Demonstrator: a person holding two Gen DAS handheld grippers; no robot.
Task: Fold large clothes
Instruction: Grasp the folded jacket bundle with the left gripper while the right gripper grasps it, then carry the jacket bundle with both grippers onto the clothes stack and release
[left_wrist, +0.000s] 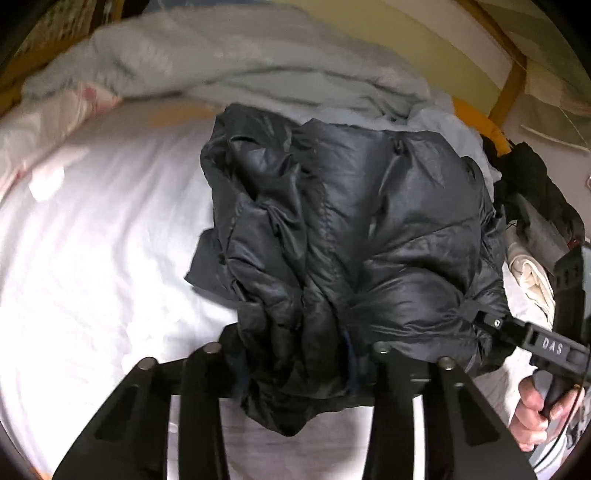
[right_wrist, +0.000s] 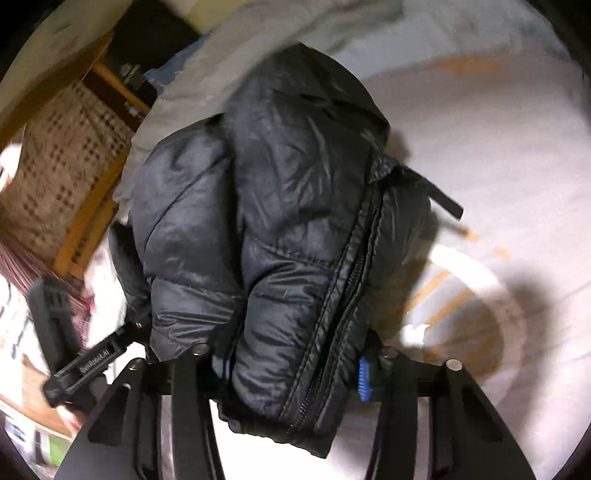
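I have the black puffer jacket (left_wrist: 351, 236) bunched and lifted clear of the white bed sheet (left_wrist: 92, 258), hanging between my two tools. My left gripper (left_wrist: 295, 354) has its jaws clenched on one end of the bundle, the cloth filling the gap right at 6 o'clock in its view. My right gripper (right_wrist: 291, 365) is clamped on the other end, beside the zipper (right_wrist: 343, 295) (its blue pad shows at the edge of the fabric).

What matters next: the bundle's long axis runs away from both sets of jaws toward 12 o'clock, and in the left view the right tool bites the hem at about 4 o'clock. I judge both hands equally committed; whether the far end touches the rumpled duvet (left_wrist: 240, 62) I cannot tell through the blur.
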